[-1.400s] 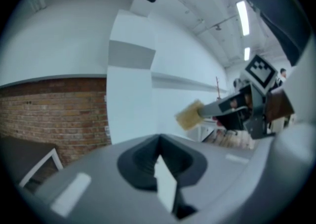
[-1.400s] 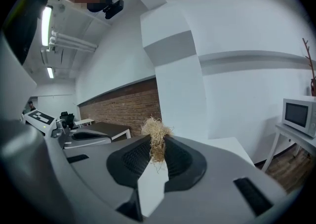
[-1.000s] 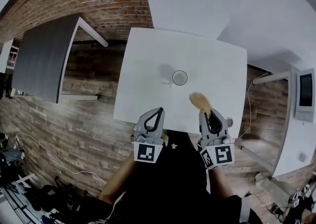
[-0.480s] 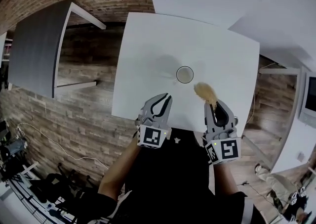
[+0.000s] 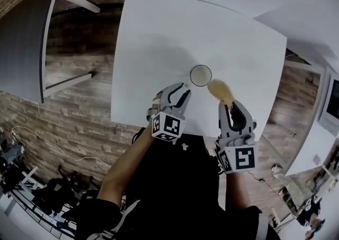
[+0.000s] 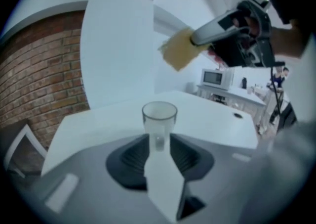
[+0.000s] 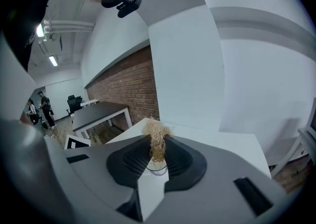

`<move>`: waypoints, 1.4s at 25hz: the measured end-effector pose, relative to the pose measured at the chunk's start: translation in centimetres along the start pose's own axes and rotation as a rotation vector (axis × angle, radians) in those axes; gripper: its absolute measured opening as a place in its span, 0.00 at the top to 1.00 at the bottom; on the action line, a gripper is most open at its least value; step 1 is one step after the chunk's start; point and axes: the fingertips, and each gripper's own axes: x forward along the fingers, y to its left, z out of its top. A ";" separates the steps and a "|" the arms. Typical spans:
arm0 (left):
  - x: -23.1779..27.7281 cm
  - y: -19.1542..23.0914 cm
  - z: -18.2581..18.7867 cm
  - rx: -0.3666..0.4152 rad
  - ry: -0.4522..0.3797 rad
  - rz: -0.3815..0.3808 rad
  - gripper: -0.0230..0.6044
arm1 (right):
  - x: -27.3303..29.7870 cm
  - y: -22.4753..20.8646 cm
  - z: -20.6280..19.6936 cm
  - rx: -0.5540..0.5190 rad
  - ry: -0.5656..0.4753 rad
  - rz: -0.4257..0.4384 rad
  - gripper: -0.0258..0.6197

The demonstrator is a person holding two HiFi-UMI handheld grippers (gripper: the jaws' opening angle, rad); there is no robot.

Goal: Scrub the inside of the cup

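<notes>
Spotter: Cup [image 5: 201, 75] interior is hard to read. Head view gives only the rim ring, and the clear wall nearly vanishes against the white table [image 5: 153, 37].

Recorder: Anything cut off?

Spotter: Near table edge runs under the person's black top [image 5: 180, 180]. In the right gripper view the cup sits mostly behind the jaws. Only one arc of rim shows, at 6 o'clock of the scrubber [image 5: 220, 89].

Recorder: Jaws?

Spotter: Left gripper [image 5: 181, 89] stands wide, its jaws just been opening, pads on nothing. Its own view lines the cup up at 12 o'clock, upright on the table, seen through the gap. Head view puts it just past the tips, at 1 o'clock. Right gripper [image 5: 229, 107] is clamped on the scrubber, a tan fibre tuft sticking out beyond the tips.

Recorder: Tuft against cup?

Spotter: Head view has it just beside the rim, at 4 o'clock. The left gripper view settles contact: tuft is apart from the rim, up at 1 o'clock. That view also catches a microwave [image 6: 216, 77] far behind. Right gripper view adds people [image 7: 44, 107] far off at 9 o'clock.
</notes>
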 end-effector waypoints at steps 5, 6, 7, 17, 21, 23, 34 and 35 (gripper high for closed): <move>1.8 -0.5 -0.7 0.006 0.016 -0.020 0.76 | 0.9 0.1 -1.0 -0.005 0.045 0.010 0.87; 2.0 -0.5 -0.5 0.012 0.011 -0.021 0.76 | 1.1 0.0 -1.2 -0.009 0.053 0.008 0.87; 2.1 -0.5 -0.3 0.018 0.005 -0.020 0.76 | 1.3 0.0 -1.4 -0.017 0.061 0.007 0.87; 1.3 -1.1 -0.3 0.004 0.004 -0.040 0.86 | 3.0 1.5 -2.7 -0.206 0.177 0.064 0.87; 0.3 -1.7 -1.1 0.008 0.031 -0.047 0.86 | 3.9 1.9 -4.6 -0.321 0.287 0.088 0.87; -0.3 -2.0 -1.5 0.015 0.041 -0.048 0.87 | 4.4 2.6 -5.3 -0.357 0.337 0.124 0.87; -1.3 -2.7 -2.2 0.018 0.038 -0.041 0.87 | 6.4 5.3 -11.3 -0.520 0.674 0.271 0.87; -1.4 -2.6 -2.2 0.017 0.037 -0.038 0.87 | 6.6 5.4 -11.4 -0.528 0.698 0.289 0.87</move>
